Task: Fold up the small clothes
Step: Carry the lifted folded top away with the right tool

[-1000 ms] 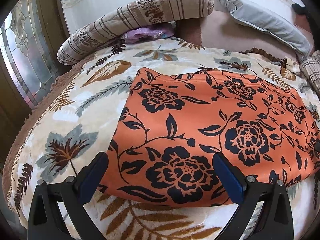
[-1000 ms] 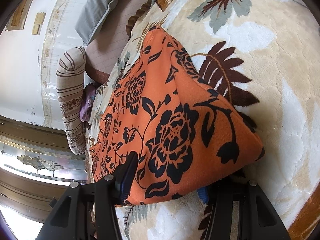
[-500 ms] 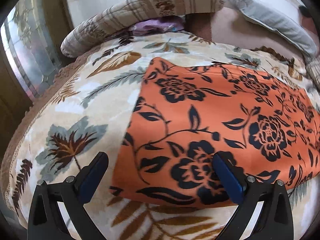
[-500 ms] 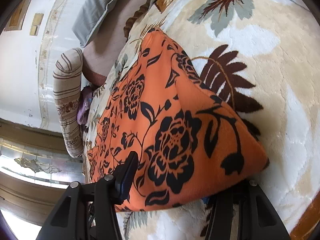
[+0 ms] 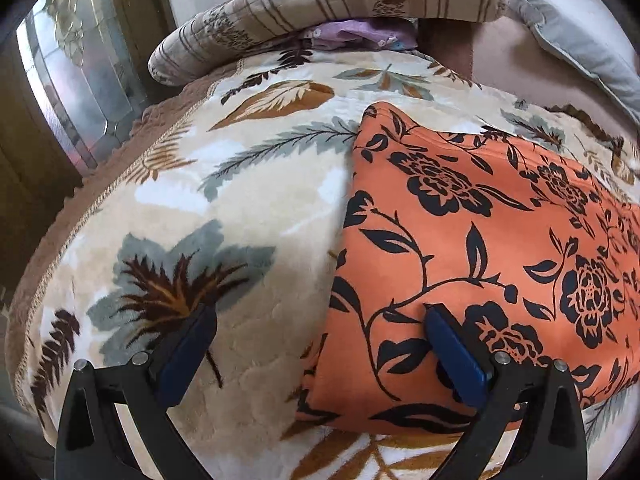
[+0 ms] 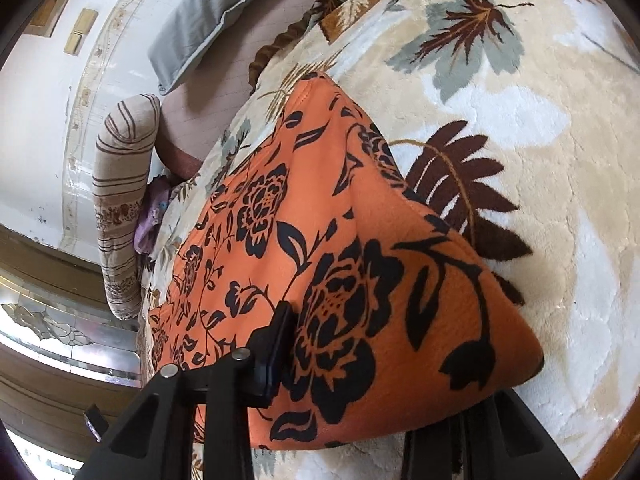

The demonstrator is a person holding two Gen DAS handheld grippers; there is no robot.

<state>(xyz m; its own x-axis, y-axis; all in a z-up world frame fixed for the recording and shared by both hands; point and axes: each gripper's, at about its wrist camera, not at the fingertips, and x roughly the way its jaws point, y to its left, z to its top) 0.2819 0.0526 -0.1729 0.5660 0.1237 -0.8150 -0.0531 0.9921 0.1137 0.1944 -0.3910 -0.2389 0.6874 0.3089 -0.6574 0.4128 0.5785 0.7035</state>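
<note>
An orange cloth (image 5: 480,248) with black flowers lies folded flat on the leaf-patterned blanket (image 5: 248,208). My left gripper (image 5: 318,314) is open and straddles the cloth's left edge, one blue pad (image 5: 188,352) over bare blanket and the other pad (image 5: 452,356) over the cloth. In the right wrist view the cloth's (image 6: 320,240) near corner bulges up between the jaws of my right gripper (image 6: 380,360). Those jaws are closing. The left finger (image 6: 276,344) touches the fabric, and the other finger is hidden under the draped corner.
A striped bolster (image 5: 328,4) lies along the far side of the bed with a purple garment (image 5: 352,34) tucked under it. A grey pillow (image 5: 580,44) sits at the back right. A glass-panelled door (image 5: 68,92) stands beyond the blanket's left edge.
My left gripper has slid left, from over the cloth's middle to across its left edge. The right gripper's jaws have narrowed around the cloth corner.
</note>
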